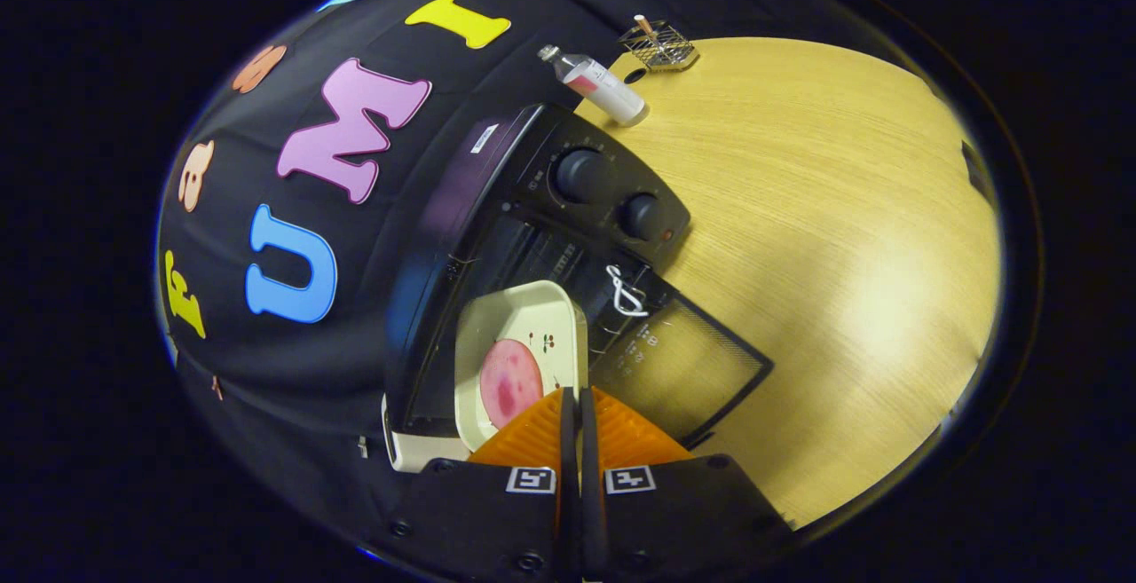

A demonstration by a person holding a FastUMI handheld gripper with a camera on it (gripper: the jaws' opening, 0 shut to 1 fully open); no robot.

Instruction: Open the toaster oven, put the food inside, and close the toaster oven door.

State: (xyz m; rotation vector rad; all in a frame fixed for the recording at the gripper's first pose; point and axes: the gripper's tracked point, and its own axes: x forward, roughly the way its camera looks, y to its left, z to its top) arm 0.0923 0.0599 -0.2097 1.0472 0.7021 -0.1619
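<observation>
Gripping the plate (519,334) rim — tongs (579,401) closed, contact hidden

The fisheye camera rides on the tongs (579,405), rolled sideways, facing forward along the fingers, close to the toaster oven (532,237) on the surface (816,228).

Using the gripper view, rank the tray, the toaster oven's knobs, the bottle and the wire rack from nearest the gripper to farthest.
From the gripper, whose fingers are pressed together on the tray's edge:
1. Tray, pinched at the fingertips, holding the pink food in the oven's mouth.
2. Knobs, beyond the open door, on the oven's control panel.
3. Bottle, lying on the table past the oven.
4. Wire rack, at the table's far edge.
</observation>
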